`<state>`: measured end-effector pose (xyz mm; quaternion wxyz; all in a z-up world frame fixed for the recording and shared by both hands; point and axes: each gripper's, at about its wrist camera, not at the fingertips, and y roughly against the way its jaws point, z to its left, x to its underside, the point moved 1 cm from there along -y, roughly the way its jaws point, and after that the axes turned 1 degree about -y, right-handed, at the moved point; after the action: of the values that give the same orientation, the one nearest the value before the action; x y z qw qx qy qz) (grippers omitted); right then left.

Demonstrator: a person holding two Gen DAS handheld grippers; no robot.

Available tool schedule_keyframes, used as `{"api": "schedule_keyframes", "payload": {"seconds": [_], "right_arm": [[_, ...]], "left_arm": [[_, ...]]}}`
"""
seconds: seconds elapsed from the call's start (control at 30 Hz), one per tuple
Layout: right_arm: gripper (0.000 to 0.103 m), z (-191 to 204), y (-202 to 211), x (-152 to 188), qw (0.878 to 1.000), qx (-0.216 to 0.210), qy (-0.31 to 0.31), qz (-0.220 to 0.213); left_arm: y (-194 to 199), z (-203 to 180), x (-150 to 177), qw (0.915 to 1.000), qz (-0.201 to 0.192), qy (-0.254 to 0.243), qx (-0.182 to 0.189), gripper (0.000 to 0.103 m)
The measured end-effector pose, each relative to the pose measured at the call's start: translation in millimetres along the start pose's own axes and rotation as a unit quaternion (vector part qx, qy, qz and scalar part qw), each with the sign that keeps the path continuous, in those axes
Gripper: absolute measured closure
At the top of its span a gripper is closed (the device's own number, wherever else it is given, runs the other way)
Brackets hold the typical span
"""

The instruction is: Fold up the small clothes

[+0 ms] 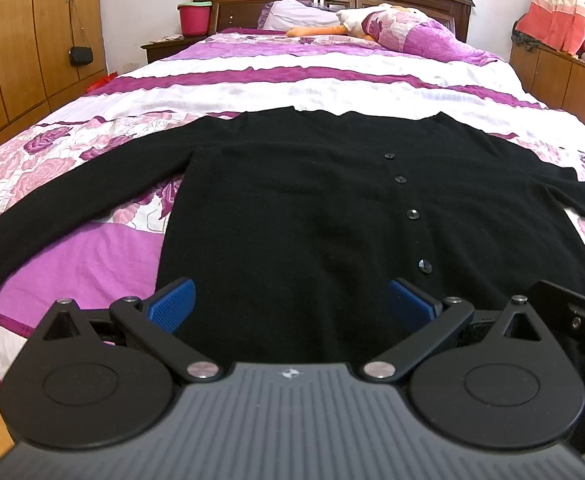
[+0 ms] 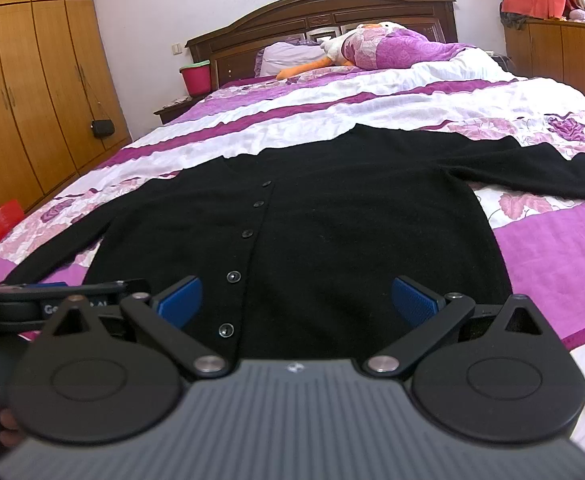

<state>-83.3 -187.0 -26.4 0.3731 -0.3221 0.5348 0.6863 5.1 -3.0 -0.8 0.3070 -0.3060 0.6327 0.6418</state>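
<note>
Black cardigan (image 1: 292, 200) lay flat, buttoned, sleeves spread, on the bed (image 1: 252, 68). Left hand-held gripper (image 1: 292, 300) and right hand-held gripper (image 2: 298, 300) hovered agape near its hem, apparently untouching. Risk: pinching one layer only, dragging knit askew.

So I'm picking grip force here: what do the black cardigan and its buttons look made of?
The black cardigan looks like a soft, matte fine knit, probably wool or similar: fuzzy surface, no sheen. Its buttons look like glossy hard plastic, catching light.
</note>
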Motion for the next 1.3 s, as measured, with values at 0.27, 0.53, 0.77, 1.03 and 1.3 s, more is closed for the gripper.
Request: {"api": "schedule_keyframes", "payload": {"seconds": [0.27, 0.53, 0.77, 1.03, 1.3], "right_arm": [[0.0, -1, 2, -1, 1.0, -0.002, -0.004, -0.002], [0.0, -6, -3, -5, 1.0, -0.002, -0.015, 0.003], [0.0, -19, -11, -10, 0.999, 0.0, -0.044, 0.007], [0.0, -31, -21, -24, 0.997, 0.024, -0.069, 0.012], [0.0, -75, -30, -48, 0.991, 0.075, -0.109, -0.002]], "left_arm": [[1, -2, 0, 1.0, 0.002, -0.004, -0.001, 0.0], [-5, -5, -7, 0.9999, 0.011, -0.006, 0.011, 0.0], [-20, -10, -20, 0.9992, 0.019, -0.01, 0.032, 0.0], [-42, -12, -39, 0.9984, 0.016, -0.031, 0.046, 0.0], [-70, -24, -61, 0.9978, 0.014, -0.041, 0.05, 0.0]]}}
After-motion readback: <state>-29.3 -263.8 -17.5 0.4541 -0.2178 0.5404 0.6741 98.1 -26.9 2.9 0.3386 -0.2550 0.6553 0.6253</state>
